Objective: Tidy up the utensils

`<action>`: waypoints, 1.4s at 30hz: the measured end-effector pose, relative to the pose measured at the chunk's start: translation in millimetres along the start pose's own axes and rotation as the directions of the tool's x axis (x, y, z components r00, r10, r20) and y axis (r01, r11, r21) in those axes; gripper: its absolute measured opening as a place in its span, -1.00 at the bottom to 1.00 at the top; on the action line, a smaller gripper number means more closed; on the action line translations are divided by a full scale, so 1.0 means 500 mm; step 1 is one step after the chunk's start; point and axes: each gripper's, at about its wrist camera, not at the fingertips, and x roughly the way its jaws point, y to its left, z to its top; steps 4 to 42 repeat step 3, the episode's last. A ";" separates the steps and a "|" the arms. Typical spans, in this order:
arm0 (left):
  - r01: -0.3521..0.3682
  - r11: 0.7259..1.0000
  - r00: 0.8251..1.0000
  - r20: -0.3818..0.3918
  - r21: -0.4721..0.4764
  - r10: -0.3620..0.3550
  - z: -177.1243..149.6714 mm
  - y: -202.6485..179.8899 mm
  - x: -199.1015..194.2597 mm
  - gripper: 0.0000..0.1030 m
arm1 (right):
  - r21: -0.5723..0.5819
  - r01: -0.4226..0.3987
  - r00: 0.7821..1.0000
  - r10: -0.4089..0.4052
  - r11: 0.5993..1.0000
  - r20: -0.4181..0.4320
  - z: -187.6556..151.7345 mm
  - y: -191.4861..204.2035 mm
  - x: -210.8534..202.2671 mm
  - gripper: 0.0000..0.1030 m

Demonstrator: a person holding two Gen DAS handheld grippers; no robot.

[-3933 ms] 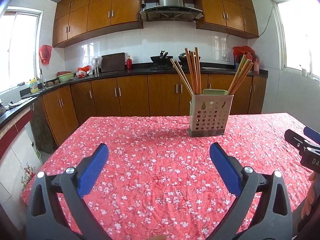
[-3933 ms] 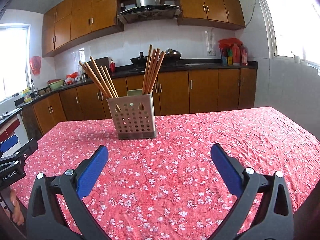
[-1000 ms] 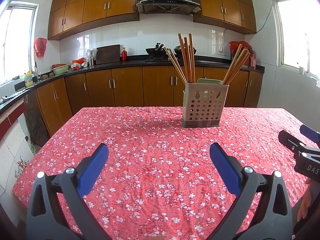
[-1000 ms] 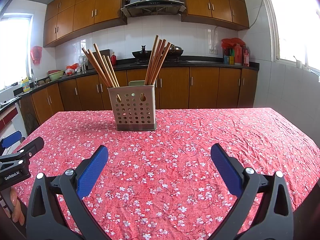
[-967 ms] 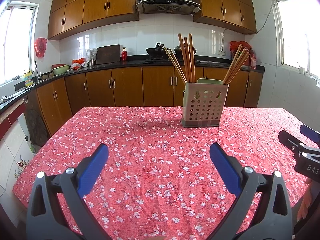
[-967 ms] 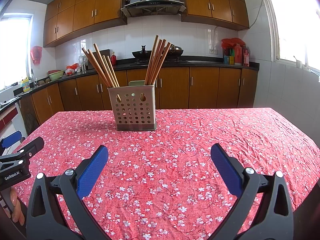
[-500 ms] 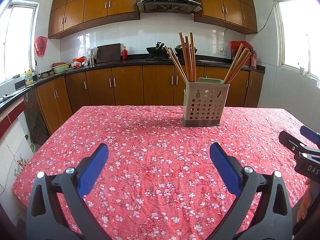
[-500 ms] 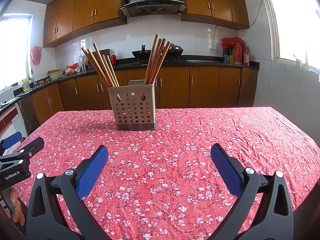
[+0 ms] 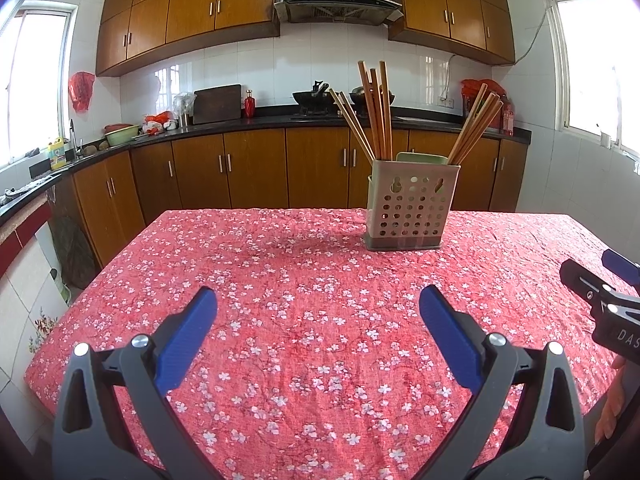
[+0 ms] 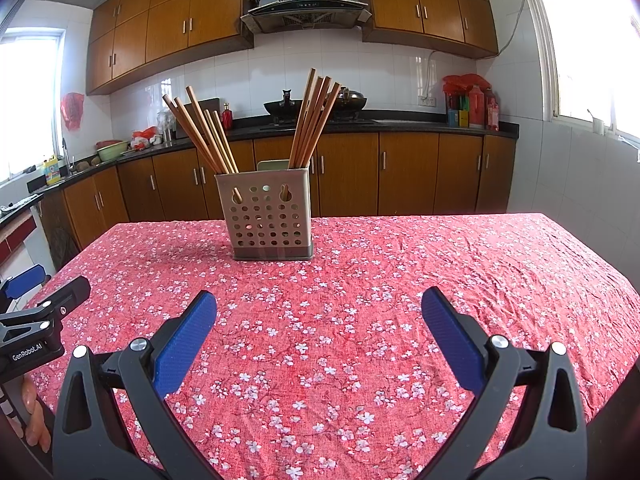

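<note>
Blue-padded left gripper (image 9: pixel 318 304) level, fingers (image 9: pixel 186 336) spread

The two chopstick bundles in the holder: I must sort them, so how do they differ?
In the right wrist view, the left bundle leans left and fans out, while the right bundle stands steeper and tighter. The left bundle sits at the left end of the perforated holder, the right bundle at its right end. Both are plain brown wooden sticks of similar length, standing in the same holder on the red floral tablecloth.
</note>
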 end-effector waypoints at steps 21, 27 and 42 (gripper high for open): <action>-0.002 1.000 1.000 0.000 0.000 0.002 0.001 0.000 0.001 0.92 | 0.002 0.000 1.000 0.000 1.000 0.000 -0.001 0.000 -0.001 0.97; -0.002 1.000 1.000 0.000 0.000 0.002 0.001 0.000 0.001 0.92 | 0.002 0.000 1.000 0.000 1.000 0.000 -0.001 0.000 -0.001 0.97; -0.002 1.000 1.000 0.000 0.000 0.002 0.001 0.000 0.001 0.92 | 0.002 0.000 1.000 0.000 1.000 0.000 -0.001 0.000 -0.001 0.97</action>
